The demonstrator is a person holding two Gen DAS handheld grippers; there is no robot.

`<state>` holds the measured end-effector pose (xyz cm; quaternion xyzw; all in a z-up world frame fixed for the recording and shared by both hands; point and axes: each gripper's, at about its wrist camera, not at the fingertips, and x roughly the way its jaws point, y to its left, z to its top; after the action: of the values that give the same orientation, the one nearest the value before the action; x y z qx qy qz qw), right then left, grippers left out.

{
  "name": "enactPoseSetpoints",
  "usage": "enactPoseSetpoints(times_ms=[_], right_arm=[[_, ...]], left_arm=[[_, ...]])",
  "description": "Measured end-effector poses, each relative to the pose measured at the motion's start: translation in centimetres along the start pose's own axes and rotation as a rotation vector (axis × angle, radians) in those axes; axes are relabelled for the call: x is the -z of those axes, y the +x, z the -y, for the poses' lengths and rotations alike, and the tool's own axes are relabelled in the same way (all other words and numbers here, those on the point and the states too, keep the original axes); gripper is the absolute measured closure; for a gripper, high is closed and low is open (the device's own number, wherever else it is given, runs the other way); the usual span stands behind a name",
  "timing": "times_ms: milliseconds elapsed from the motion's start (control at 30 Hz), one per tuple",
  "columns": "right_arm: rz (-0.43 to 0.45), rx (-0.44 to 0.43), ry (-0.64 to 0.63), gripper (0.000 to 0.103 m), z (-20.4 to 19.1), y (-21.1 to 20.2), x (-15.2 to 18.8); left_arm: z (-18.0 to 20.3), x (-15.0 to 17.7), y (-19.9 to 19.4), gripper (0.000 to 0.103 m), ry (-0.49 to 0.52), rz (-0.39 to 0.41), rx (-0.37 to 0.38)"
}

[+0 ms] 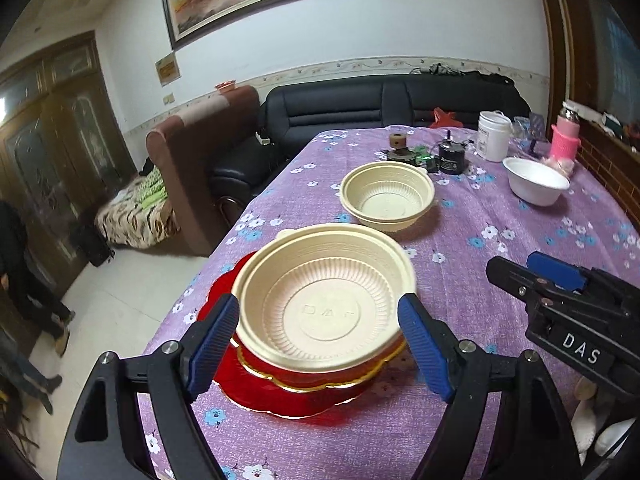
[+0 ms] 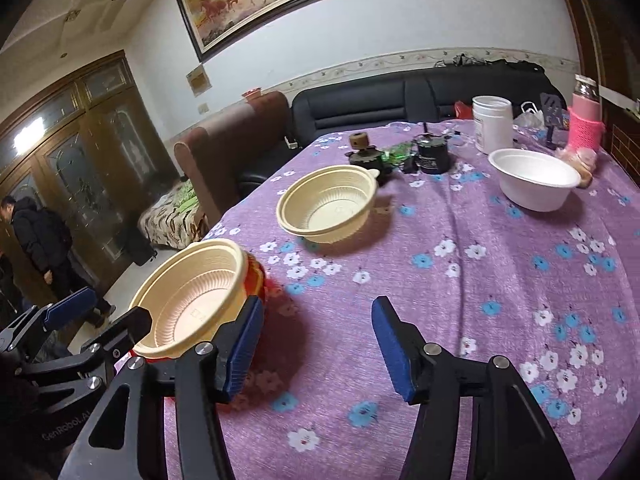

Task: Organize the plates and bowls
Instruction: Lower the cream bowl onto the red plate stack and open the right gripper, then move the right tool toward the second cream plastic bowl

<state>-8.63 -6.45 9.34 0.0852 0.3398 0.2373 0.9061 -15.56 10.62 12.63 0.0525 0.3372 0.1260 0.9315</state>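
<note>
While both tools stand apart and empty, left gripper (image 1: 320, 340) straddles the cream bowl (image 1: 324, 300) atop the red plate (image 1: 288, 396) near the table's (image 1: 500, 240) left edge; right gripper (image 2: 316, 344) hovers beside. Likely light, thin, flexible plastic: take the rim.

"DAS" is printed in white letters on a black label on the body of the right claw (image 1: 516, 276), as seen from the left wrist view. Embossed letters resembling "DAS" are found on the inner base of the cream bowl (image 1: 326, 312) between the left claw's fingers; the last letter is blurred. "GenRobot.AI" is read in faint grey along the black frame of the left claw (image 2: 108, 320) in the right wrist view. The labels on the white jar (image 2: 493, 124) and the black jar (image 2: 433, 156) on the worktop cannot be read.
</note>
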Motion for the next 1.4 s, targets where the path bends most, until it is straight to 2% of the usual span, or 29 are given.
enactPoseSetpoints(times_ms=[267, 733, 767, 833, 933, 967, 1000, 1067, 1133, 1200, 1300, 1400], right_arm=[[0.0, 0.008, 0.029, 0.041, 1.6, -0.7, 0.2], [-0.005, 0.01, 0.039, 0.04, 1.9, -0.7, 0.0], [-0.006, 0.011, 0.038, 0.04, 1.8, -0.8, 0.0], [-0.004, 0.017, 0.035, 0.04, 1.8, -1.1, -0.2], [0.023, 0.016, 0.019, 0.04, 1.7, -3.1, -1.5], [0.043, 0.017, 0.009, 0.04, 1.6, -4.4, -2.5], [0.06, 0.017, 0.003, 0.04, 1.5, -5.5, -3.3], [0.107, 0.025, -0.02, 0.04, 1.2, -8.5, -6.1], [0.158, 0.05, -0.05, 0.041, 0.5, -11.7, -9.5], [0.209, 0.076, -0.066, 0.04, -0.1, -15.1, -13.8], [0.254, 0.13, -0.1, 0.034, -1.2, -18.4, -19.3], [0.306, 0.24, -0.152, 0.024, -2.4, -20.3, -24.4]], left_arm=[[1.6, -0.1, 0.1, 0.022, 0.039, -0.009, 0.012], [1.8, 0.1, 0.4, 0.022, 0.034, -0.04, 0.061], [1.7, 0.1, 0.4, 0.022, 0.033, -0.048, 0.08], [1.1, -0.2, 0.1, 0.022, 0.01, -0.087, 0.173], [-1.3, -2.0, -1.5, 0.022, -0.083, -0.155, 0.428], [-2.7, -3.2, -2.3, 0.022, -0.13, -0.177, 0.536], [-3.8, -4.1, -2.9, 0.022, -0.155, -0.185, 0.589], [-5.7, -6.6, -4.5, 0.022, -0.162, -0.162, 0.623], [-7.7, -9.5, -6.2, 0.022, -0.132, -0.097, 0.559], [-9.6, -12.6, -7.0, 0.022, -0.127, -0.068, 0.507], [-12.4, -16.8, -6.4, 0.021, -0.17, -0.094, 0.477], [-14.1, -20.0, -4.4, 0.012, -0.173, -0.095, 0.397]])
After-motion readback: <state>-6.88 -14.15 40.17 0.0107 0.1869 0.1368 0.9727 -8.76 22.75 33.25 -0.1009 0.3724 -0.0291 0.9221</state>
